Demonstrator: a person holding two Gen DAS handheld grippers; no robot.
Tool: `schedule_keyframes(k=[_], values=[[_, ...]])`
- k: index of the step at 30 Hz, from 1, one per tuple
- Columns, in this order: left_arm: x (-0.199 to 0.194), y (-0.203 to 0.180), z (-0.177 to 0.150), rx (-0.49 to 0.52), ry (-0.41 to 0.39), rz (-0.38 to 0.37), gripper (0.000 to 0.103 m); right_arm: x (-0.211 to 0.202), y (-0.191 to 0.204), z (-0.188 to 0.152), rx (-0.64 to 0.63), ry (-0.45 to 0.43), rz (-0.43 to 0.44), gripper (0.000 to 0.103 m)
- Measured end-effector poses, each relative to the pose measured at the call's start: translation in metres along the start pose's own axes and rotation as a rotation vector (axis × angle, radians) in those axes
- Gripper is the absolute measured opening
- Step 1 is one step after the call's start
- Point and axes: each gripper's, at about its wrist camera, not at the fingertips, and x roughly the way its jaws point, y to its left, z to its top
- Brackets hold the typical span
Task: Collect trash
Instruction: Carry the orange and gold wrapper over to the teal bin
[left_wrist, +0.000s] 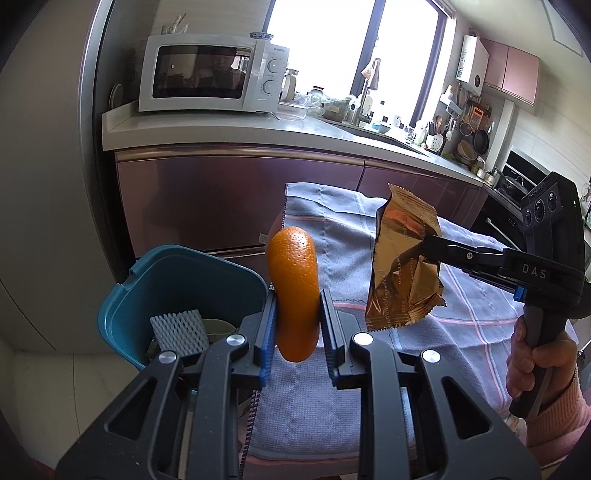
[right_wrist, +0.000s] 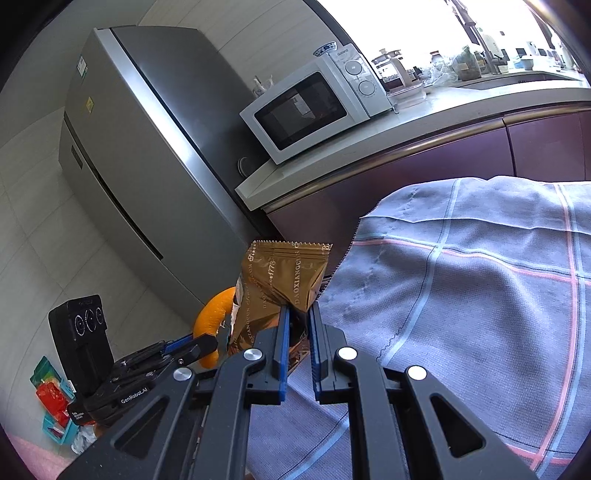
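My left gripper (left_wrist: 297, 295) is shut on a curved piece of orange peel (left_wrist: 293, 280), held upright just right of the teal bin (left_wrist: 122, 314). The bin stands at the cloth's left edge and holds a white foam net (left_wrist: 179, 330) and other scraps. My right gripper (right_wrist: 298, 308) is shut on a crumpled gold snack wrapper (right_wrist: 284, 277). In the left wrist view the wrapper (left_wrist: 402, 266) hangs in the air over the cloth, right of the peel, pinched by the right gripper (left_wrist: 430, 243). The right wrist view also shows the peel (right_wrist: 212, 317) behind the wrapper, in the left gripper (right_wrist: 218, 341).
A grey checked cloth (left_wrist: 369, 240) covers the table. Behind it run purple cabinets with a white microwave (left_wrist: 210, 74) on the worktop, and a steel fridge (right_wrist: 129, 166) stands at the left. A person's hand (left_wrist: 535, 362) in a pink sleeve holds the right gripper. Colourful packets (right_wrist: 51, 398) lie on the floor.
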Motion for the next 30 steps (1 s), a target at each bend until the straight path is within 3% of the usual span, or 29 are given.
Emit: schedule_keyframes(k=[30], values=[[-0.006, 0.023, 0.000, -0.033, -0.015, 0.052, 0.023, 0.026, 0.017, 0.010, -0.034, 0.034, 0.030, 0.009]])
